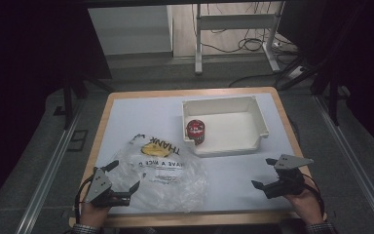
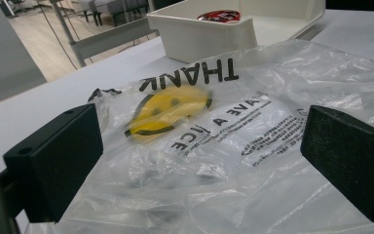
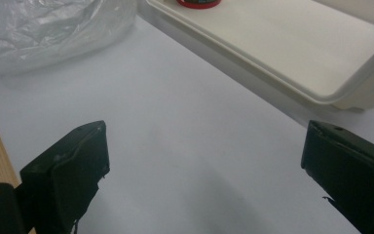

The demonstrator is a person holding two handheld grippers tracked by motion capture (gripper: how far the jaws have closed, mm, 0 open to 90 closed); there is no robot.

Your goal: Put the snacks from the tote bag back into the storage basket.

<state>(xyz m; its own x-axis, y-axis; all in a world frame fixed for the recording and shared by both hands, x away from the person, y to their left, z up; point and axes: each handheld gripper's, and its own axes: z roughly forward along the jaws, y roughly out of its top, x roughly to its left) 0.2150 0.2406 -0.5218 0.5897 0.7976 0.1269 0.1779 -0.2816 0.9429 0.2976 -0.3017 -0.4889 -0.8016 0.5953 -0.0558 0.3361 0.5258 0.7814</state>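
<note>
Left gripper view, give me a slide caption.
Open left gripper poised over a clear plastic bag printed with a yellow smiley, white bin beyond.

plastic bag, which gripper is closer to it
Left. The left gripper sits at the near left edge of the bag, open fingers around its plastic. The right gripper hangs over bare table well to the bag's right.

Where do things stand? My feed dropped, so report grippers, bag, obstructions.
Left gripper open at crumpled clear plastic smiley-print bag. Right gripper open, over bare table. Red can sits in white plastic bin. Nothing in the way.
</note>
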